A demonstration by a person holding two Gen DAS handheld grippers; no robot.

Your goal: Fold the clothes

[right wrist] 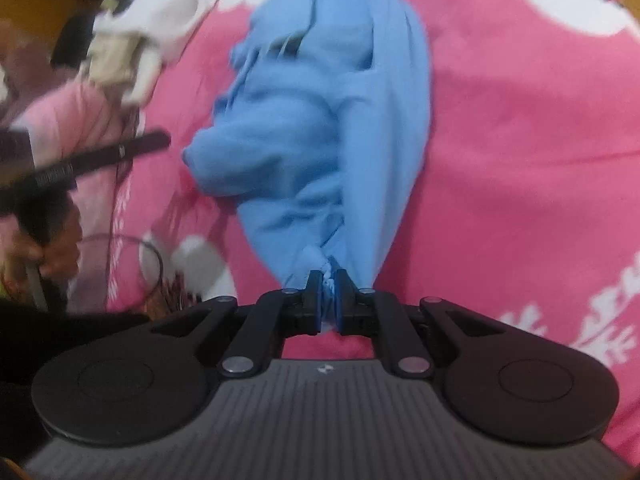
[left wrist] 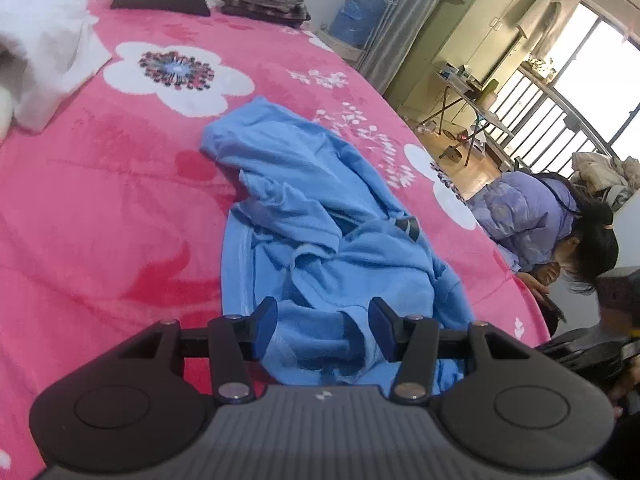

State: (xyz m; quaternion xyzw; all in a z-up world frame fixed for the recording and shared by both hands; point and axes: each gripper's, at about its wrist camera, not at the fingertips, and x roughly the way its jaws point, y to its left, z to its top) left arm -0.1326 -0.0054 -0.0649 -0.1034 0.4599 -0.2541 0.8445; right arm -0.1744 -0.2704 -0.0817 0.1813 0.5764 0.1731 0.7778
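Two black two-finger grippers work over a crumpled light-blue cotton garment [left wrist: 320,232] that lies on a bright pink fleece blanket printed with big white flowers [left wrist: 120,184].

From the right wrist view, the right gripper [right wrist: 328,288] has its blue-padded jaws pressed together on a bunched, gathered edge of the blue garment [right wrist: 320,128], which stretches away from it across the pink blanket [right wrist: 520,160]. This view is blurred.

From the left wrist view, the left gripper [left wrist: 323,320] hangs with its jaws spread about halfway, both blue pads clear of the fabric; the near end of the garment lies under and between them, not pinched.

Farther up the bed sit a rumpled white cloth [left wrist: 48,52], a flat folded dark-brown garment [left wrist: 160,2] and a stack of folded grey and brown clothes [left wrist: 266,2]. Beyond the bed's far corner stands a blue plastic-wrapped bundle [left wrist: 358,14]. At the right edge of the bed, a person in a lilac padded jacket [left wrist: 524,216] bends low.

A small pale logo mark shows on each gripper's ribbed grey body; no lettering can be read anywhere.
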